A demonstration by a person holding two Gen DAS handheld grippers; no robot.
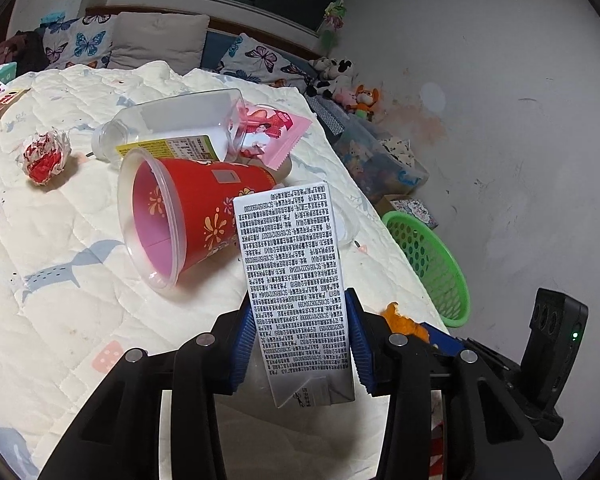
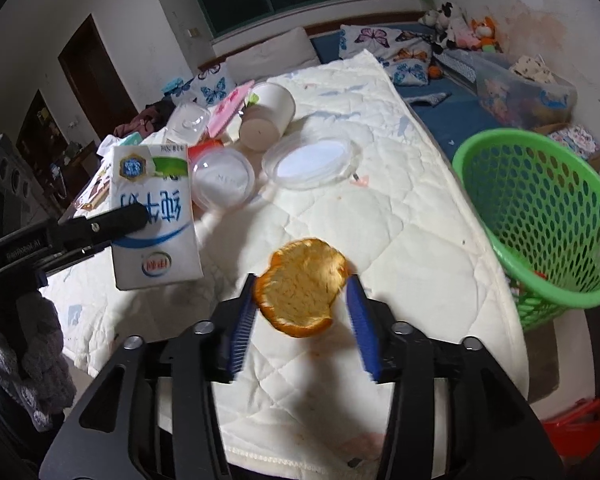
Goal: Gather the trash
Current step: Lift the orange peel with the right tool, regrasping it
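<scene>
**Carton clamped, peel between spread pads**

While my left gripper (image 1: 302, 334) points down over the quilt (image 1: 60, 208), its 2 blue pads (image 1: 242, 344) are pressed on the sides of a milk carton (image 1: 296, 280), which stands up between them with its printed side toward the camera. Past the carton a red cup (image 1: 196, 220) lies on its side, mouth toward me. Behind it lies a clear bottle (image 1: 172, 120), with a pink wrapper (image 1: 276, 132) just beside its far end. A crumpled red and white wrapper (image 1: 44, 154) sits well apart on the left. At the quilt's right edge a green basket (image 1: 432, 264) tilts, and a bit of orange peel (image 1: 404, 322) shows just past my right pad.

From the right wrist, my right gripper (image 2: 300, 312) has its 2 pads (image 2: 242, 328) apart. The peel (image 2: 302, 286) is between them: the left pad touches its edge, while the right one stands just clear. Whether the peel rests on the quilt (image 2: 400, 240) or hangs above it, I cannot tell. To the left the carton (image 2: 154, 216) is in my other gripper's black finger (image 2: 112, 220). Beyond it lie a round clear lid (image 2: 308, 162), a white tub (image 2: 222, 182) and a paper cup (image 2: 268, 120) on its side. The basket (image 2: 540, 220) leans at the quilt's right edge, mouth toward the bed, near the peel.
</scene>
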